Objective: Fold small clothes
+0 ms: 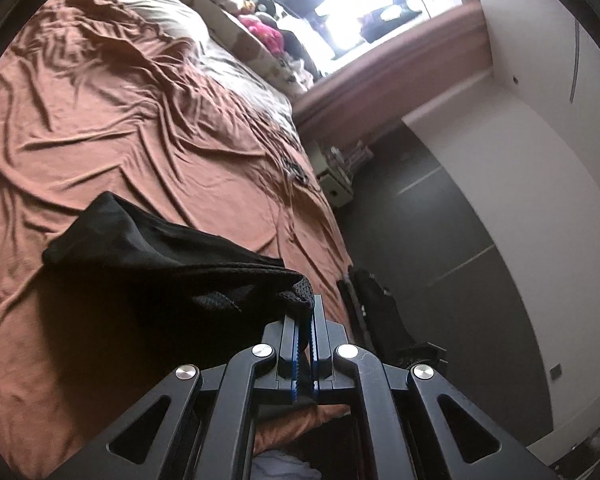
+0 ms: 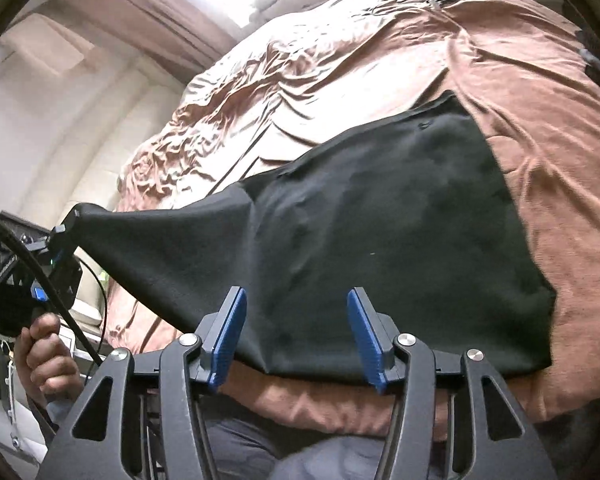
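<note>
A black garment point(image 2: 380, 220) lies spread on the brown bedsheet point(image 2: 548, 128). One corner is pulled up off the bed to the left, where my left gripper point(image 2: 66, 236) is shut on it; a hand point(image 2: 44, 352) holds that gripper. In the left wrist view the left gripper point(image 1: 305, 314) pinches a mesh-edged corner of the black garment point(image 1: 140, 264), which hangs from it down to the sheet point(image 1: 100, 120). My right gripper point(image 2: 296, 296) stands open above the garment's near edge, its blue pads point(image 2: 230, 336) apart and not pressing on the cloth.
A pale pillow point(image 1: 160, 12) and soft toys point(image 1: 260, 28) are at the head of the bed under a bright window. A white nightstand point(image 1: 336, 176) and a black object point(image 1: 380, 308) stand on the dark floor beside the bed. The person's lap point(image 2: 300, 456) is at the near edge.
</note>
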{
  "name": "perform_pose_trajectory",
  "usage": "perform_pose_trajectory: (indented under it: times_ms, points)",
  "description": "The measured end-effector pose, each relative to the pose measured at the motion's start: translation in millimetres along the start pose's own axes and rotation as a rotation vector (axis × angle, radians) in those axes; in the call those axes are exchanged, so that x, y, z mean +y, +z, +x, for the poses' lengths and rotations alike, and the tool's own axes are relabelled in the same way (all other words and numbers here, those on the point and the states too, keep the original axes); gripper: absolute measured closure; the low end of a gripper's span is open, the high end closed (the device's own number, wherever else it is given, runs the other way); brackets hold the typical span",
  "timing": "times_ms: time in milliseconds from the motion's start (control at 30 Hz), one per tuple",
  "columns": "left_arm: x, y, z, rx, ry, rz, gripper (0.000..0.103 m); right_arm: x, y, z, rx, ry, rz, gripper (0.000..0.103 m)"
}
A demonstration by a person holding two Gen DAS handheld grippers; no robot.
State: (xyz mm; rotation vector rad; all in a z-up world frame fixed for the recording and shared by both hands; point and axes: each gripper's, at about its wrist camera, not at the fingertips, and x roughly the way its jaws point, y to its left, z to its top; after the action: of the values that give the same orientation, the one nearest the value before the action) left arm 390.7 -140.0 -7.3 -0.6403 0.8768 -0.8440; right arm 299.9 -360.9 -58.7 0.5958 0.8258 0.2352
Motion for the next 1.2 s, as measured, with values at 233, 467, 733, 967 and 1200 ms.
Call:
perform_pose_trajectory:
  times_ms: [233, 467, 733, 967, 1200]
  points:
    - [-27.3, -5.0, 49.4, 0.082, 0.014, 0.055, 0.099, -21.5, -21.0, -30.0, -0.049, -0.047, 0.016, 0.052]
    - [-45.9, -17.3, 106.3, 0.194, 0.02, 0.099, 0.099, -57.2, -48.5, -64.0, -0.113, -0.072, 0.096, 0.052]
    - [-67.1, -46.8, 175.3, 0.331, 0.037, 0.15, 0.099, -95.1, -75.4, -87.5, -0.135, -0.068, 0.179, 0.052]
    - [-71.4, -74.6, 218.1, 0.425, 0.051, 0.168, 0.099, -113.1, -83.7, -101.9, -0.145, -0.077, 0.207, 0.052]
    - [-71.8, -99.5, 246.1, 0.512, 0.063, 0.163, 0.097, -120.3, -87.8, -112.2, -0.145, -0.076, 0.216, 0.052]
